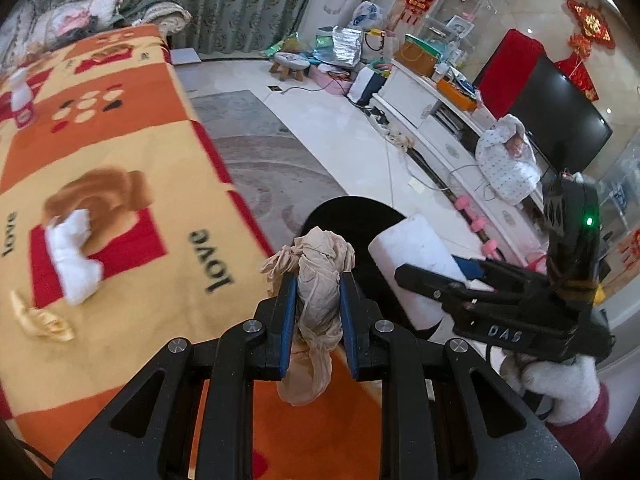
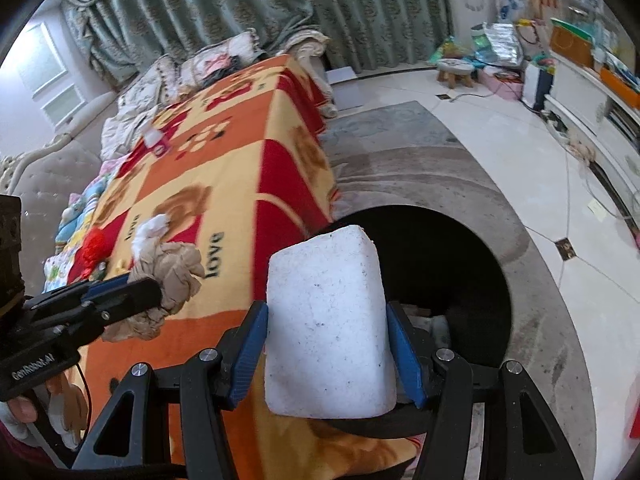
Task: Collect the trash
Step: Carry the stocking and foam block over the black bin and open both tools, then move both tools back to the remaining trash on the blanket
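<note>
My left gripper [image 1: 318, 280] is shut on a crumpled beige rag [image 1: 320, 276], held over the table's edge near the black trash bin [image 1: 344, 212]. It also shows in the right wrist view [image 2: 152, 284] with the rag [image 2: 176, 272]. My right gripper [image 2: 326, 320] is shut on a white foam block [image 2: 326, 320], held above the bin's dark opening [image 2: 448, 264]. The block [image 1: 416, 248] and right gripper [image 1: 432, 276] show in the left wrist view. A white tissue wad [image 1: 74, 256], a yellow wrapper [image 1: 40, 320] and a small white bottle [image 1: 22, 100] lie on the blanket.
An orange and yellow blanket [image 1: 140, 160] covers the table. A grey rug [image 2: 420, 160] lies under the bin. A white TV cabinet [image 1: 440, 128] with a TV [image 1: 560, 120] lines the right wall. A small stool [image 1: 290, 64] and bags stand at the back.
</note>
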### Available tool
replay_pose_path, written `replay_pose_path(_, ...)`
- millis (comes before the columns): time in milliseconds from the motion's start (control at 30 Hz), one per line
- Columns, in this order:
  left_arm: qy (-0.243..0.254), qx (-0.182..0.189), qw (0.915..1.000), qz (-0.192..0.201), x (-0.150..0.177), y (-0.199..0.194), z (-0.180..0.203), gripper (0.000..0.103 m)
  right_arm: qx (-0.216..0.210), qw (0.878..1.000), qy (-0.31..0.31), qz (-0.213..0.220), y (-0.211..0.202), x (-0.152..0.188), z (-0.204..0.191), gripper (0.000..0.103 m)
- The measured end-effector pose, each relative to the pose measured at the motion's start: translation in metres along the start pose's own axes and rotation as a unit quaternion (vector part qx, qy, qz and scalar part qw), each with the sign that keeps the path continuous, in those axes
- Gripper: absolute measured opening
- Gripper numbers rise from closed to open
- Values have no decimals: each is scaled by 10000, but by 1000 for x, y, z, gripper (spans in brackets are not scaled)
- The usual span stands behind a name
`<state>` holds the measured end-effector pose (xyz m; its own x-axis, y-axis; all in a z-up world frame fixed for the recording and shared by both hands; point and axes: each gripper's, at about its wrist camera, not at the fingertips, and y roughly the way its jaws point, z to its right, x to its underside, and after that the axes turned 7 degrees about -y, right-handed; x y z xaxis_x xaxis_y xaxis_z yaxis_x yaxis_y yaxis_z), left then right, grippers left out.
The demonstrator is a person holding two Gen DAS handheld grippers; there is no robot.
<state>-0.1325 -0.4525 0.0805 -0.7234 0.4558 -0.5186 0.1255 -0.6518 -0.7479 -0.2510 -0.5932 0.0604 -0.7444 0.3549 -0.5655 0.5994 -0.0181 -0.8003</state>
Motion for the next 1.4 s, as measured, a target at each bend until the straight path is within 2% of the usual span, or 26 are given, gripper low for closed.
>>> replay_pose_path(67,-42,166,9998,-60,-5,10,6,19,90,9999,65,-14,1,0,10,57)
replay_pose_path(233,-94,288,9994,-139,-12,29,12,21,218,9994,254,-31,4,1,32,58)
replay_pose_path(300,-164,359,9991,-181,-13,34,12,29,268,9992,288,-29,5,1,37,63)
replay_pose_path(333,-211,415,9987,-199,-14,36,11,39,285,9991,302,-23,6,1,38,69)
replay_pose_path(367,-255,465,9984,-214,-14,38,11,50,302,9990,330,-14,8,1,40,71)
replay_pose_path(467,-286,460,9983,-231,-13,39,9,55,317,9987,396,-20,10,2,44,71)
replay_pose_path(733,-202,-77,9997,-97,-6,22,-1,55,279,9992,279,-93,13,6,34,72)
replay_pose_path(933,-132,-605,9980,105,8,2,-22,55,162,9998,99,-95,13,7,8,72)
replay_pose_path(1400,-398,-1426,9878,489,43,-64,-105,55,-351,9962,-775,-174,33,2,-95,72)
